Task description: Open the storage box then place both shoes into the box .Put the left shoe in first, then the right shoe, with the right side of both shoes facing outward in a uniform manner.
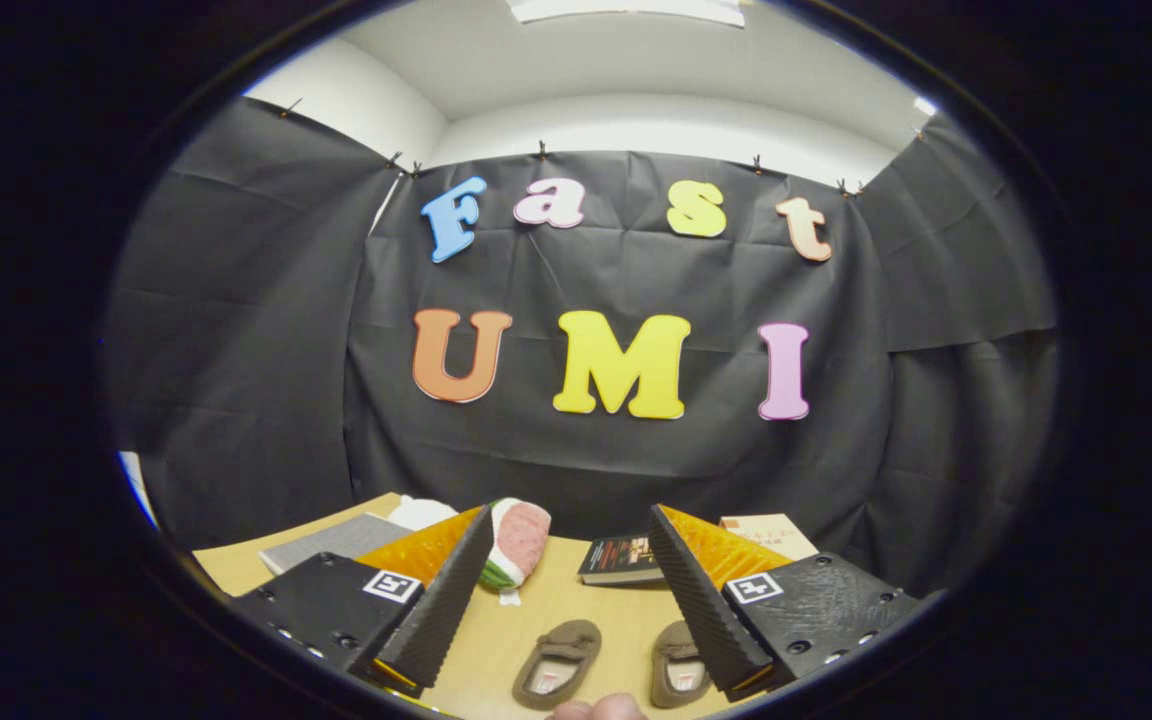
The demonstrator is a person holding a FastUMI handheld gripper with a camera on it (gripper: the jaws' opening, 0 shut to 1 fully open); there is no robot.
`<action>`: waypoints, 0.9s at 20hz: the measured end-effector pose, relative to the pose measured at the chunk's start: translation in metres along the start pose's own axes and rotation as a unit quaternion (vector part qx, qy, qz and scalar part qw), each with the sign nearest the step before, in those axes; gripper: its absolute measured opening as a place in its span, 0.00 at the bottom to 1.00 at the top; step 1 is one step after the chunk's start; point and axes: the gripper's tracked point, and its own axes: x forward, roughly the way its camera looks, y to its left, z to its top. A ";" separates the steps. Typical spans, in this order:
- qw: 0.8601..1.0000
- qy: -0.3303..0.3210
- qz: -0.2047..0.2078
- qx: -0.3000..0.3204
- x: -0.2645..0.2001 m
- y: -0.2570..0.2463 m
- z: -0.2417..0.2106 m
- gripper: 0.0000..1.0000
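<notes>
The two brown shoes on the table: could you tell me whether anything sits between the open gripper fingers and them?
Nothing visible does. The gripper is open, and both shoes lie on bare table between its fingers. The plush toy and books sit beyond.

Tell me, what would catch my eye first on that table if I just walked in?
Probably the pair of small brown shoes, side by side on the wooden table between the open gripper's two spread fingers. Beyond the fingers, a plush toy shaped like a watermelon slice lies near the black cloth wall, with a dark book to its right.
</notes>
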 end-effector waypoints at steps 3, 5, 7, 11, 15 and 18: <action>1.000 0.004 0.005 0.006 0.005 -0.001 -0.003 0.95; 1.000 0.004 0.007 0.005 0.010 -0.005 -0.003 0.95; 1.000 0.002 0.009 0.006 0.011 -0.007 -0.003 0.95; 1.000 0.003 0.019 0.011 0.017 -0.008 -0.007 0.95; 0.999 0.018 0.038 0.027 0.026 -0.002 -0.017 0.95; 0.996 0.031 0.070 0.044 0.038 0.017 -0.035 0.95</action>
